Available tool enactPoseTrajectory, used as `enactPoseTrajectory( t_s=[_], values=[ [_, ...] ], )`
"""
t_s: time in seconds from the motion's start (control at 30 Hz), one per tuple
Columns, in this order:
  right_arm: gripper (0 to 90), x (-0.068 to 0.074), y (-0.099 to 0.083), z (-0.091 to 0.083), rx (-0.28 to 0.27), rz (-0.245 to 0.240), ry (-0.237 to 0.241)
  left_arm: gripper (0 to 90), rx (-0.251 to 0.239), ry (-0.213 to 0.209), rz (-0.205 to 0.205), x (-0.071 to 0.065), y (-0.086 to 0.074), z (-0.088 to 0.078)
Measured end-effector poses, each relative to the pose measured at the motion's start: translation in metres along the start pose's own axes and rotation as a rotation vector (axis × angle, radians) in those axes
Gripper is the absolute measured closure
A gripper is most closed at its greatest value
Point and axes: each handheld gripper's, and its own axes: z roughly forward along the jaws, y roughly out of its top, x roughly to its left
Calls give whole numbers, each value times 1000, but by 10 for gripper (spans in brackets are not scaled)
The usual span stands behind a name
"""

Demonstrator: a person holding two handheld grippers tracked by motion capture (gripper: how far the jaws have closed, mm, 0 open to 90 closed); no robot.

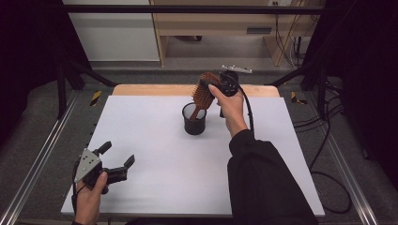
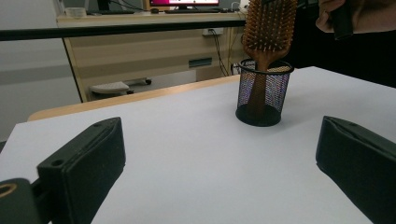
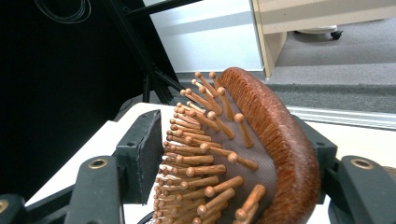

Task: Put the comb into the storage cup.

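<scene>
Nearest the high camera, at the bottom left: left hand holding the left gripper low over the white table, close to its near edge. Jaws spread wide apart, nothing between them, grey three-cornered plate on top. Seen along these jaws in the left gripper view: bare white tabletop, with the cup and brush well beyond the tips.

Farther back, near the middle of the table: black mesh cup, standing upright. Wooden hairbrush standing in it, handle down inside the cup, oval head sticking out above the rim and leaning a little to the right.

Right hand, in a dark sleeve, reaching in from the bottom right and holding the right gripper up at the brush head, black cable trailing down beside the wrist. In the right gripper view: jaws standing apart, one on each side of the brush head, one pad right at the tips of the round-ended wooden bristles, the other behind the brown back. Bristles straight, not bent. Cannot tell whether the pads press on the brush or merely stand against it.

Beyond the table: grey floor and a pale wooden desk.
</scene>
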Motion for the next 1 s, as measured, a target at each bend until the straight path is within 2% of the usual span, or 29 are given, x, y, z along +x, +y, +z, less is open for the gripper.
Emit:
enactPoseTrajectory(
  t_s=[0.67,1.0],
  values=[
    [295,-3,-1,-1,9,10,3,18,0,-1,0,0,0,0],
    [192,-2,-1,0,8,21,-8,18,0,0,0,0,0,0]
  ],
)
